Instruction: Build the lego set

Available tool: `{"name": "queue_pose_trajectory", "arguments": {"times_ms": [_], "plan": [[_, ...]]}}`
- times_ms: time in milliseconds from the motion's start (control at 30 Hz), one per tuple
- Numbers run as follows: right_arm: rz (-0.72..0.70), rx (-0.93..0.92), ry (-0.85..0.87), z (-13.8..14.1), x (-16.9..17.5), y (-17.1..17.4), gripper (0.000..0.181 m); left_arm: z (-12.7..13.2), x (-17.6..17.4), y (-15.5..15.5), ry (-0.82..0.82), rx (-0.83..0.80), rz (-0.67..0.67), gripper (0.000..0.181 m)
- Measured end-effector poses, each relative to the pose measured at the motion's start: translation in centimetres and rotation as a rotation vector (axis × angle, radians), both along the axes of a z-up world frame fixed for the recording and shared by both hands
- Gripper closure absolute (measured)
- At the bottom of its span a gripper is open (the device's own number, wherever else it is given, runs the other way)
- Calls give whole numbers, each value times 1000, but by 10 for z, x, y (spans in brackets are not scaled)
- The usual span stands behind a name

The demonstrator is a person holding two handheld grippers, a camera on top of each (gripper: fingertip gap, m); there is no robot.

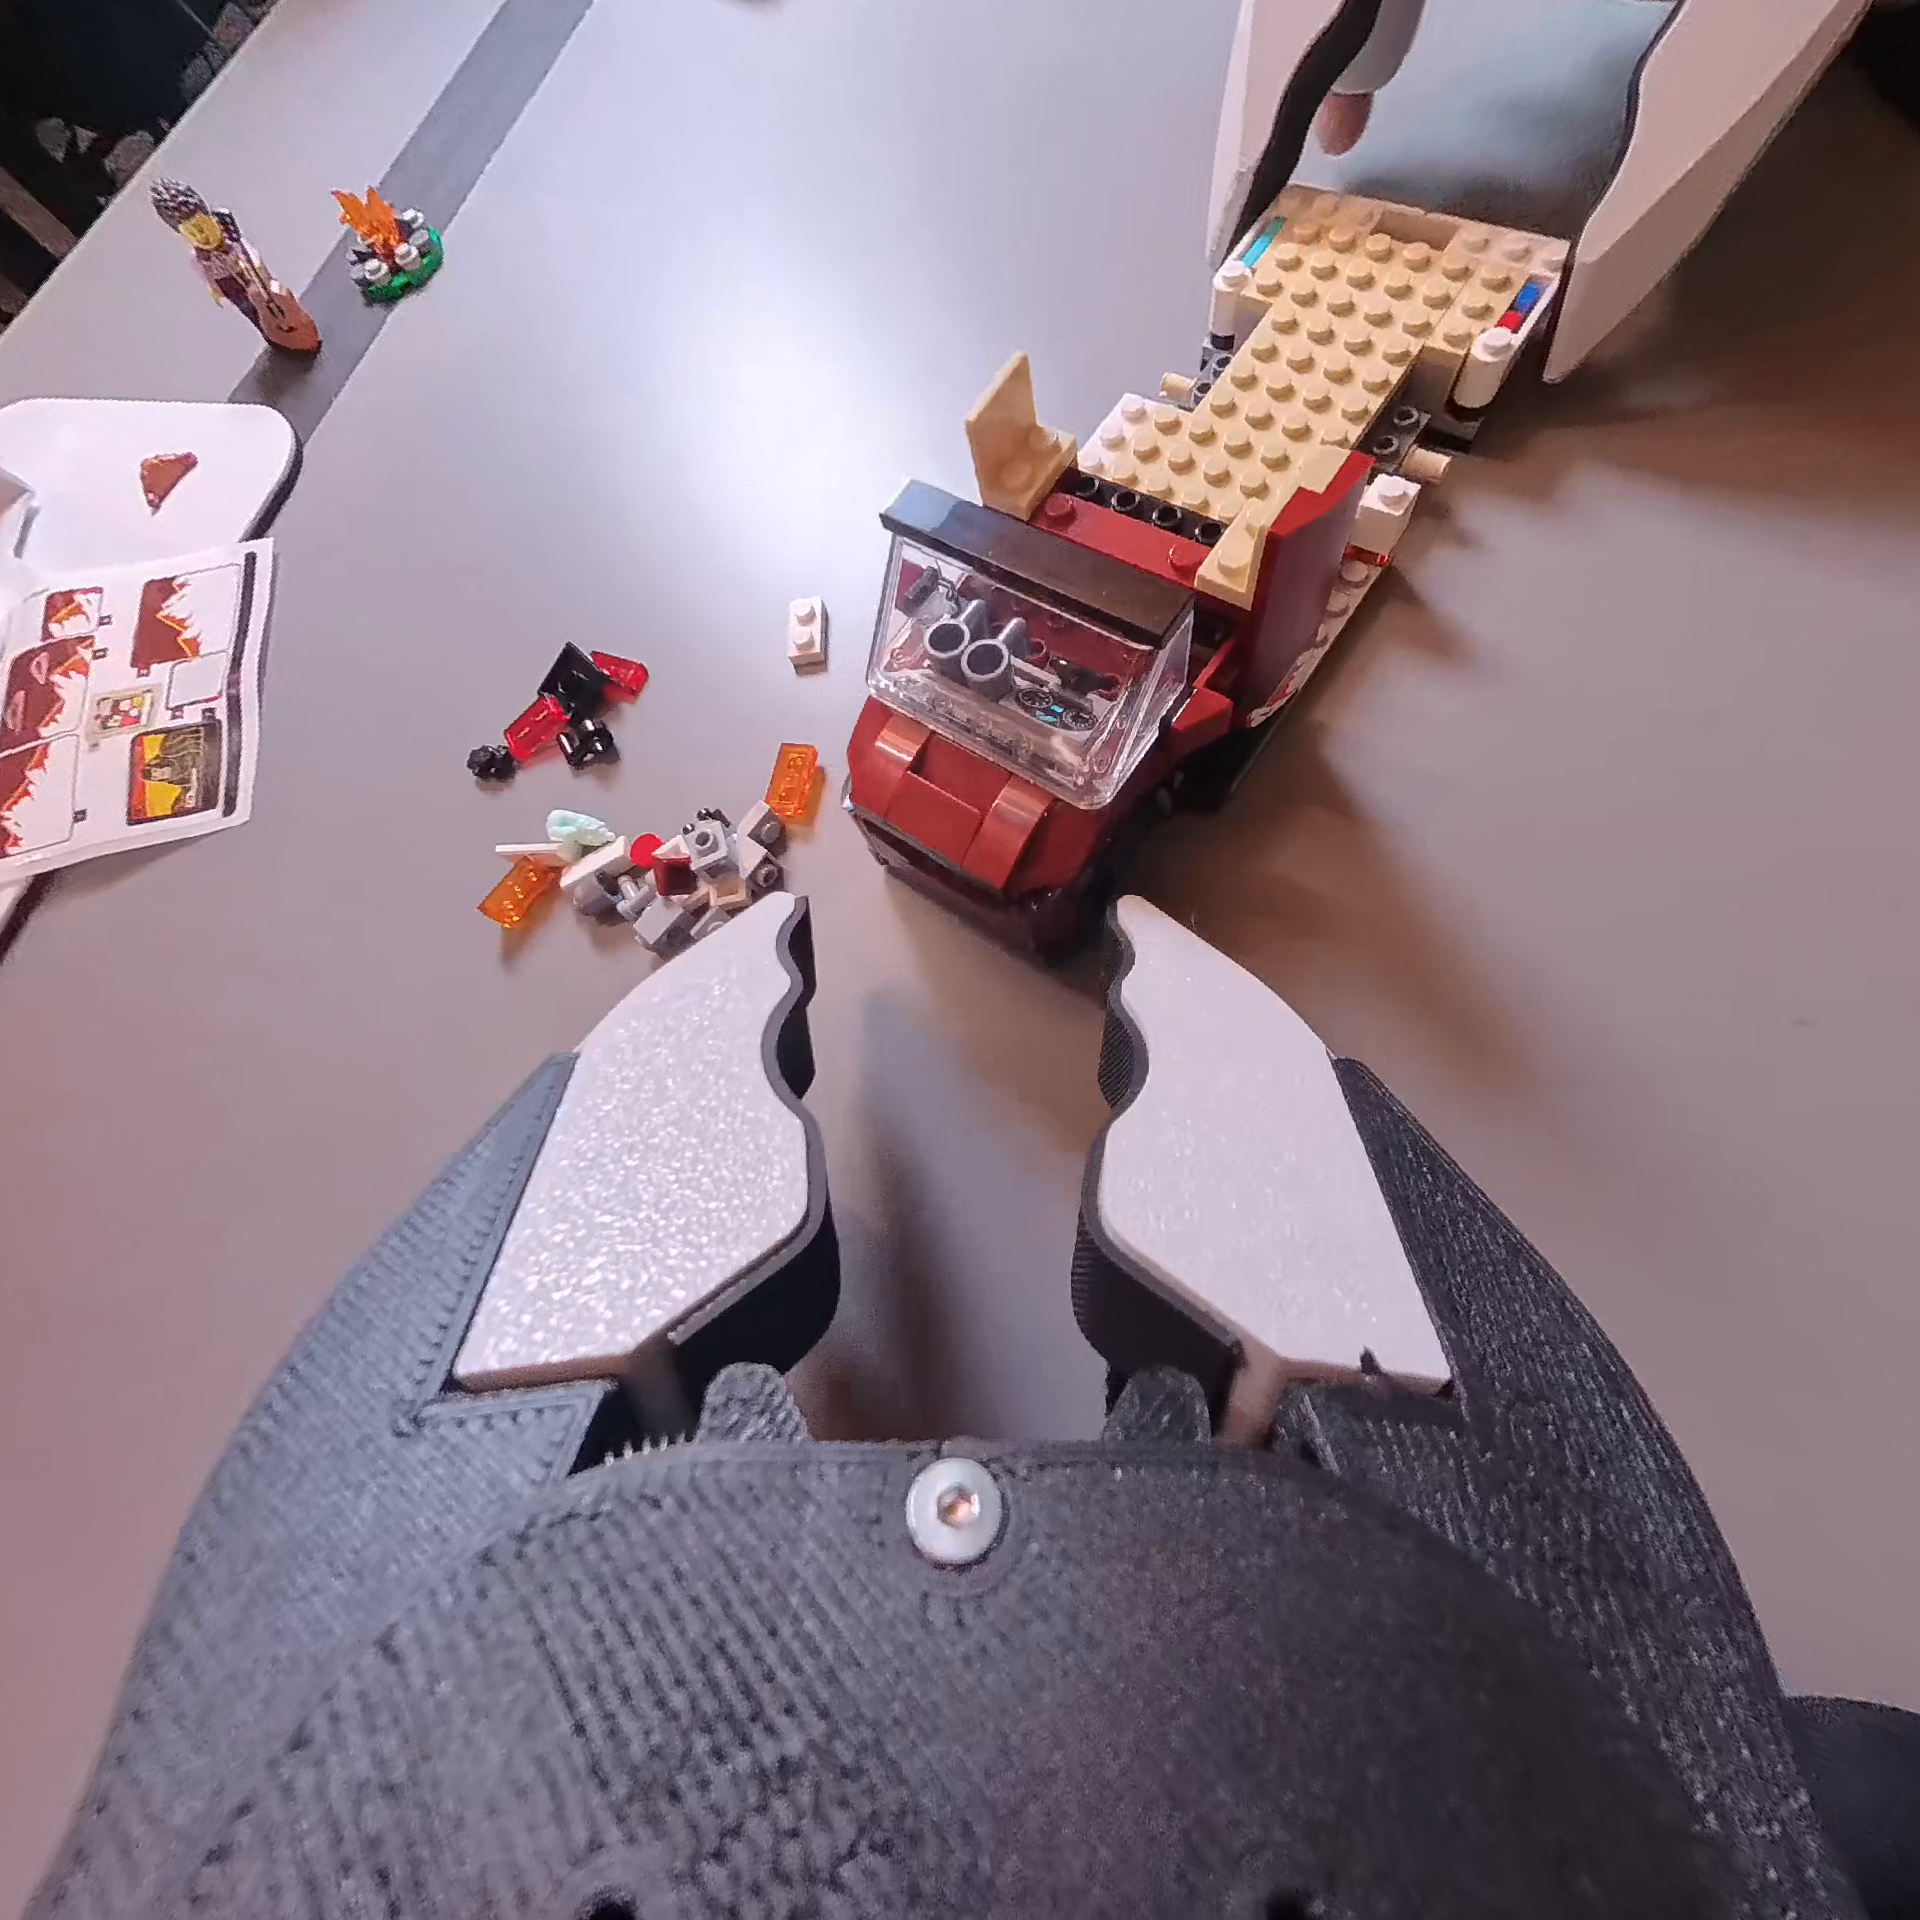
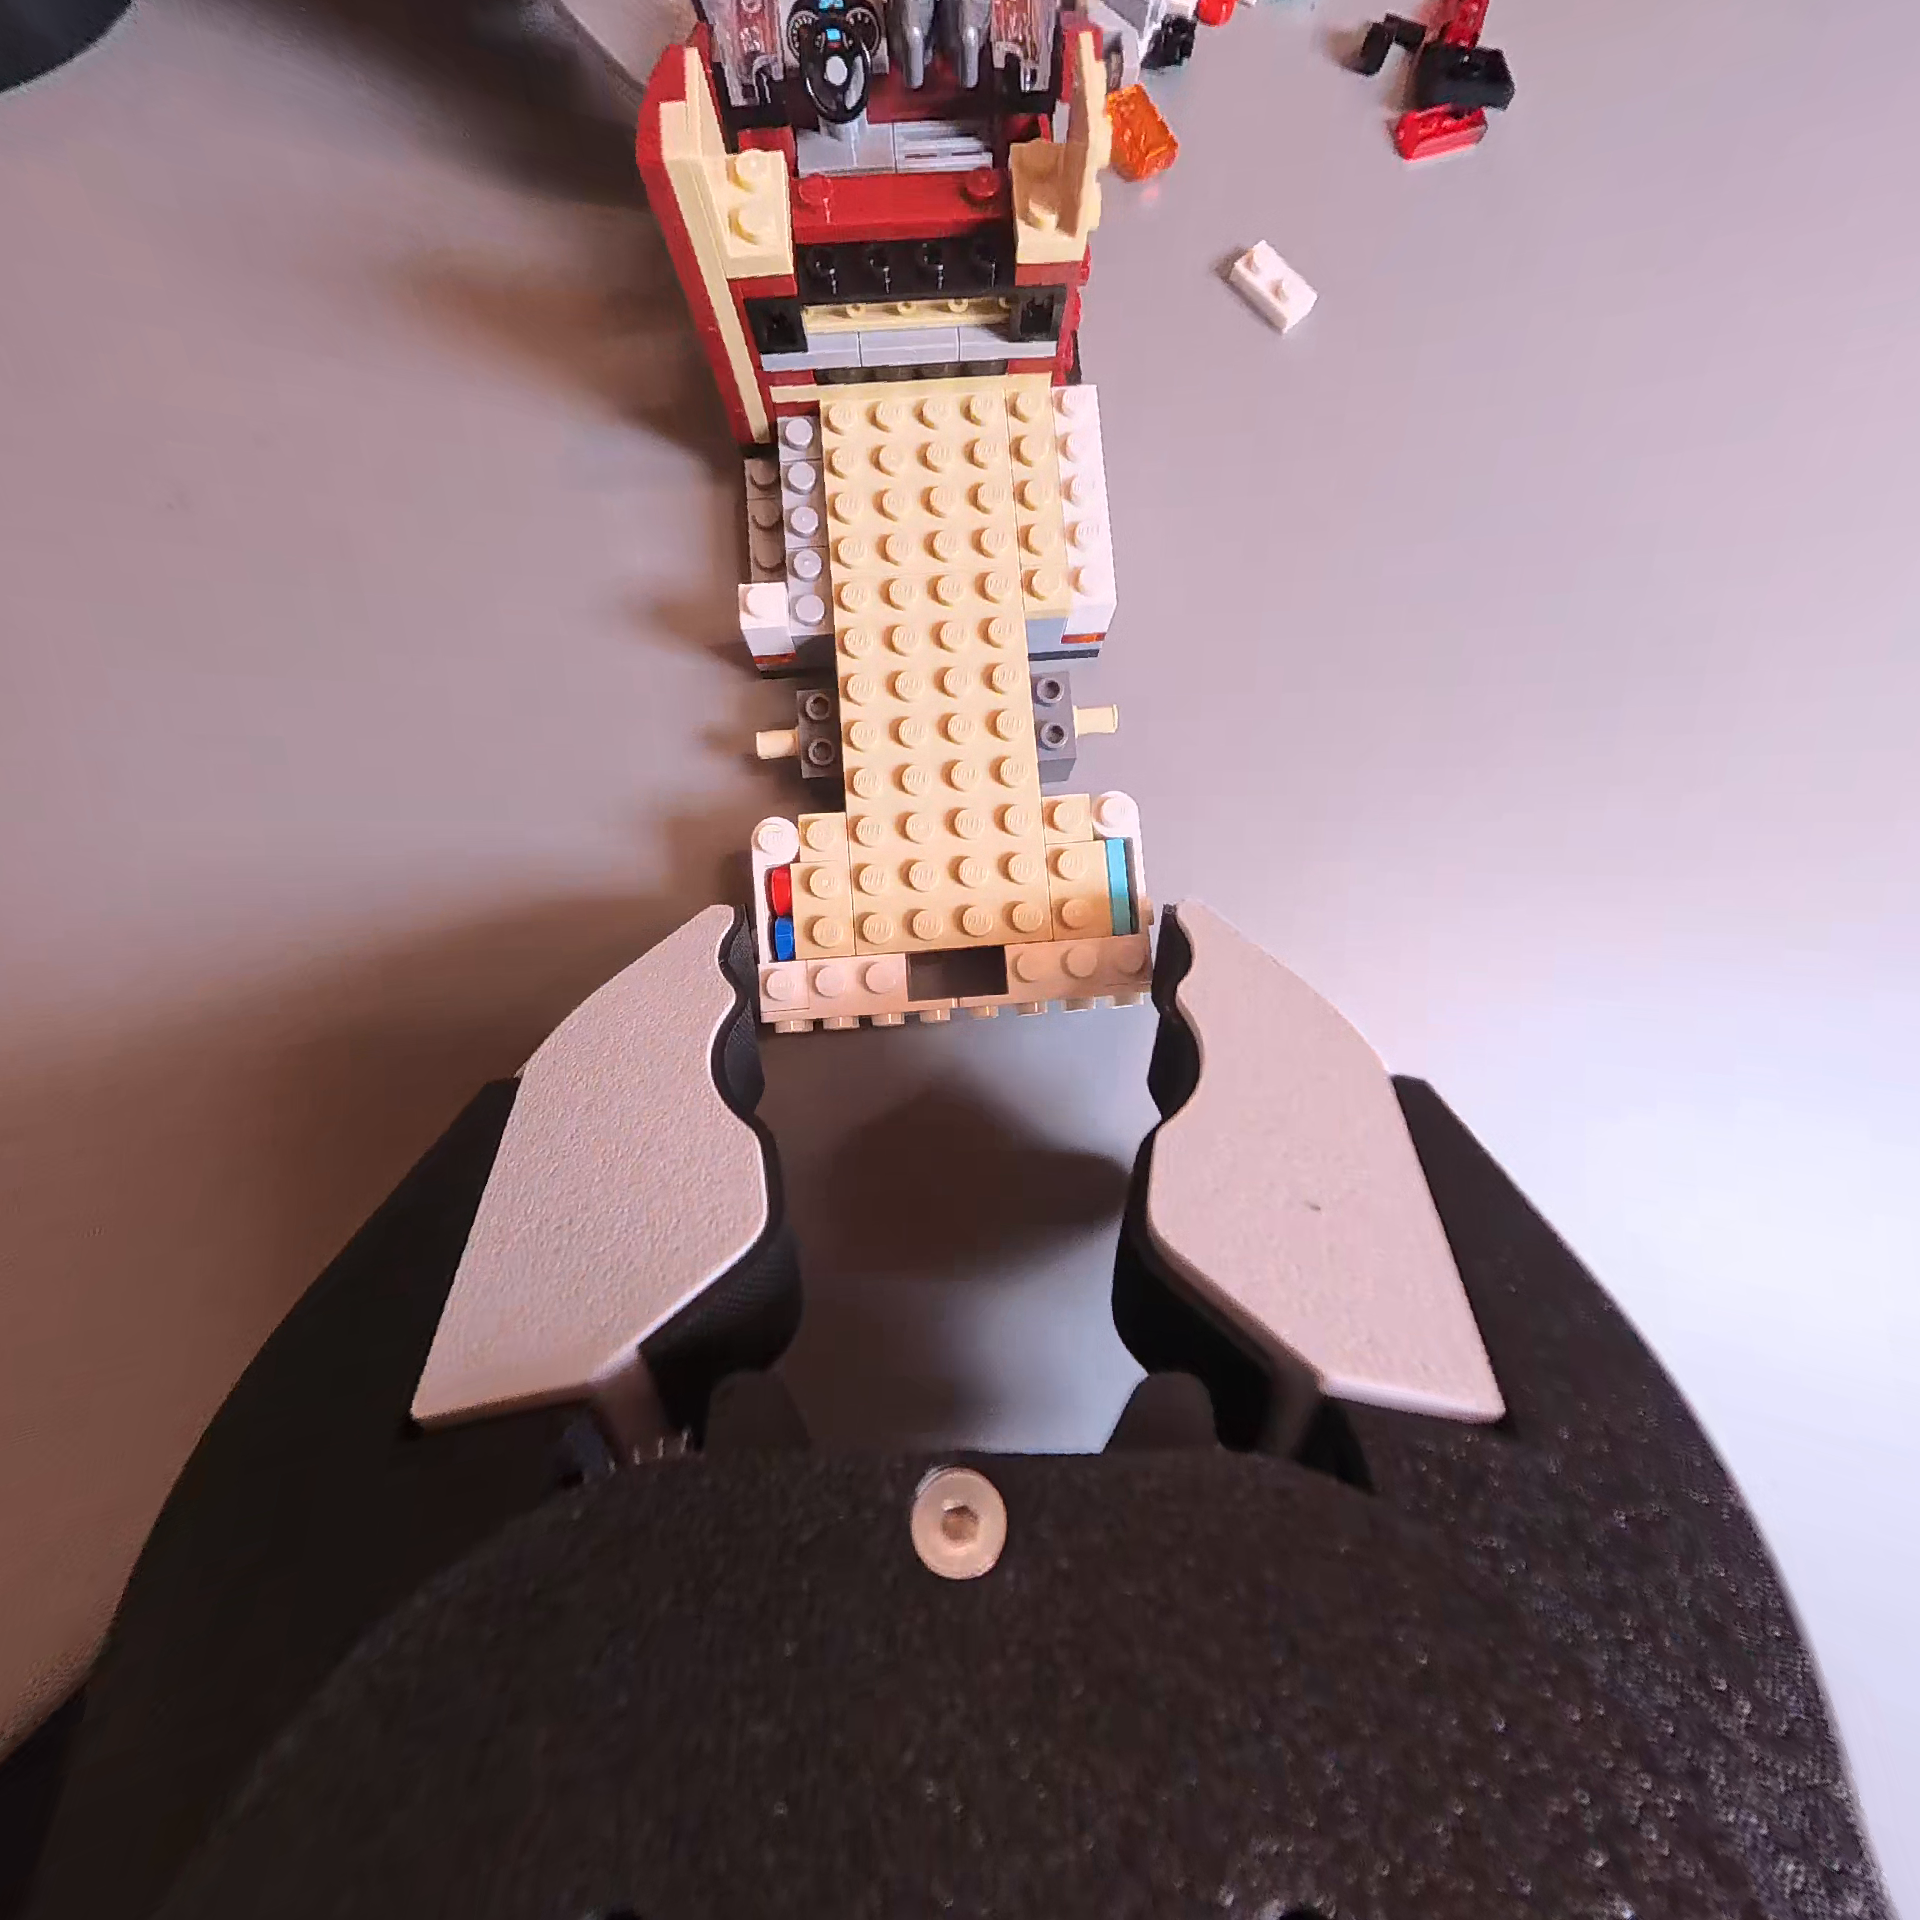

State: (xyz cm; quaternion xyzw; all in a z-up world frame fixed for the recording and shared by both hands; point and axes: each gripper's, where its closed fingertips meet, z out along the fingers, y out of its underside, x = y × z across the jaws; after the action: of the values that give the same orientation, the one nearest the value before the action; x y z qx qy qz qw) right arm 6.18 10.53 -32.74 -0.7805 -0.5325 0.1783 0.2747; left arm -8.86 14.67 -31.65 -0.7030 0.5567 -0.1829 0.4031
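Lego truck, dark red with a clear windshield and a long tan studded bed, is sitting on the grey table, its cab pointing toward the left tongs and its tail lying between the fingers of the right tongs. Going from the left in the left wrist view, a sticker sheet is lying at the table's edge beside a white tray that is holding one brown piece. Farther back a minifigure and a small campfire build are standing well apart from the truck. Nearer the middle, a scatter of red and black pieces and a heap of grey, white and orange pieces are lying just left of the cab, with a white two-stud plate near the windshield. The left tongs are hanging open and empty just in front of the truck's bumper. In the right wrist view the right tongs are spread wide, their fingers flanking the rear corners of the bed; whether they are touching it I cannot tell.
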Motion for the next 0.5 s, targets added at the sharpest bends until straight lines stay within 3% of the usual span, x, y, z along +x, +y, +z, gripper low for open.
{"name": "queue_pose_trajectory", "arguments": {"times_ms": [333,500], "plan": [[-74,-37,-21,1,2,-39,111,11,0,-13,-5,51,-11,131],[23,-32,16,2,-23,-74,138,11,1,-25,-19,32,-32,131]]}}
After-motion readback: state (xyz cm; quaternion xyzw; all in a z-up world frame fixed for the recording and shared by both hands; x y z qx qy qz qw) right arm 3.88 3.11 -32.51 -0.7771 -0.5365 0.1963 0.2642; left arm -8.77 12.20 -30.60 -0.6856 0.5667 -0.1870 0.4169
